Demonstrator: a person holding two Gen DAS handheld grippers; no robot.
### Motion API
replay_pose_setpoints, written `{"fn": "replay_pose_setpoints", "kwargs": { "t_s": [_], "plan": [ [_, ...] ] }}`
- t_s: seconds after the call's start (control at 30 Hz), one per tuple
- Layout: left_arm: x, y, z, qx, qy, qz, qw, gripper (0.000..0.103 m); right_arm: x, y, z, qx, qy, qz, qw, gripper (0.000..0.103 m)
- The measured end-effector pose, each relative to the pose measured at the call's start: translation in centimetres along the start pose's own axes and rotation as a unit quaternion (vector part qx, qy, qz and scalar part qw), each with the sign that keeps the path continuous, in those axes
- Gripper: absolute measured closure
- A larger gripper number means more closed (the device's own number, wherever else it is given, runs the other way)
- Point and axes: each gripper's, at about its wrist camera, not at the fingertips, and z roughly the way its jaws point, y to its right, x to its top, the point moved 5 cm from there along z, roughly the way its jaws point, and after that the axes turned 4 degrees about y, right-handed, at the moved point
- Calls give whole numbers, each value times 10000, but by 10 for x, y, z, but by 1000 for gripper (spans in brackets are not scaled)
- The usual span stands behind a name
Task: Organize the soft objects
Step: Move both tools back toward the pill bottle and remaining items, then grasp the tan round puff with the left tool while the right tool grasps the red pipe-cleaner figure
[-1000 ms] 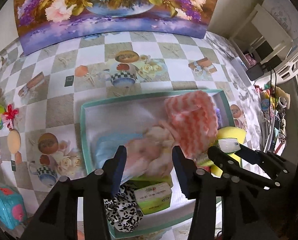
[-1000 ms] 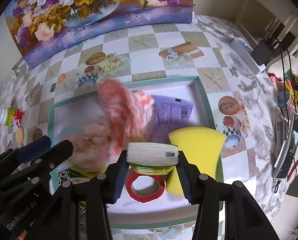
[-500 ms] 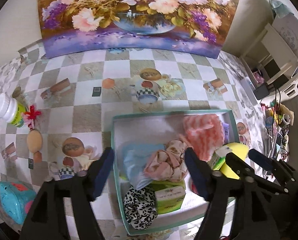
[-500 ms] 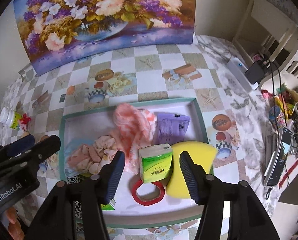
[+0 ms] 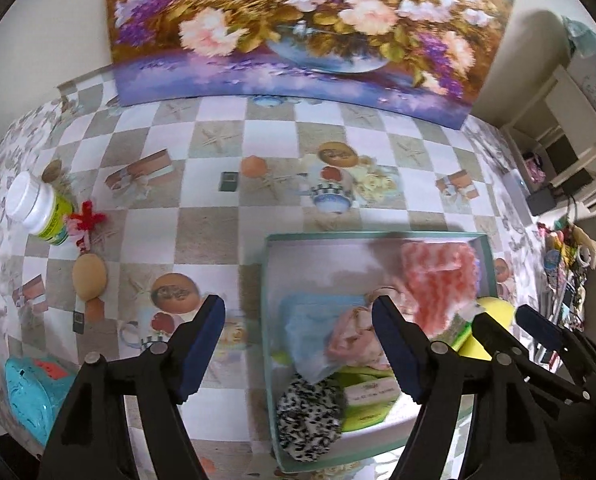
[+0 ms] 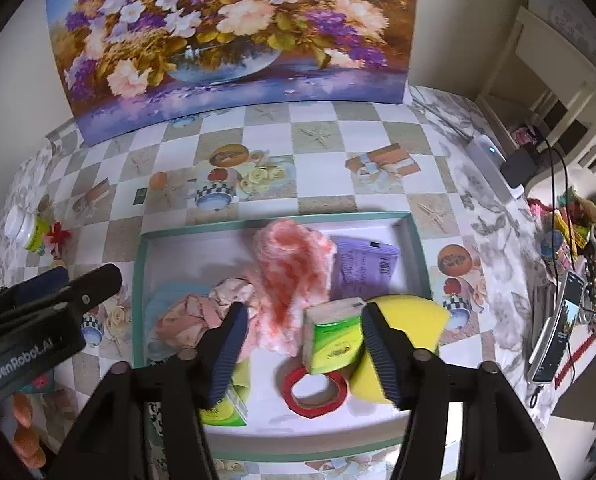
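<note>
1. Right gripper: matt black plastic, with ribbed blue pads.
2. Between its fingers, a tissue pack in glossy green film.
3. Just beyond, fluffy pink-and-white cloth.
4. Right of the fingers, a porous yellow sponge.
5. Below, a shiny red tape roll.

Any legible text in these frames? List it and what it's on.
"GenRobot.AI": on the left gripper body, right wrist view.
Green tissue pack: print too blurred to read.
Purple packet: barcode and text too small.
Second green pack: label blurred.
White-capped bottle: label unreadable.
</note>
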Motion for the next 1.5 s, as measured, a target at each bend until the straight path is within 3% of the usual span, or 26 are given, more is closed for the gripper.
{"fn": "replay_pose_setpoints", "kwargs": {
  "t_s": [0.07, 0.1, 0.57, 0.9, 1.2, 1.5],
  "plan": [
    [1, -10, 2, 136, 5, -66, 9999, 12, 1, -7, 1, -29, 24, -45, 10000, 21],
    [2, -18, 3, 208, 20, -120, 9997, 11, 1, -12, 2, -17, 32, -93, 9999, 18],
    [4, -149, -8, 983, 80, -1230, 9875, 10, 4, -73, 14, 146, 12, -531, 9985, 15],
    [-9, -219, -12, 1075, -10, -1815, 9775, 10, 5, -138, 19, 460, 45, -914, 9947, 15],
    [-12, -249, -5, 1066, -94, -1961, 9747, 10, 8, -194, 27, 726, 128, -1184, 9902, 15],
    [-7, -242, 23, 934, -295, -1806, 9787, 10, 14, -230, 52, 734, 139, -1465, 9864, 15]
  ]
}}
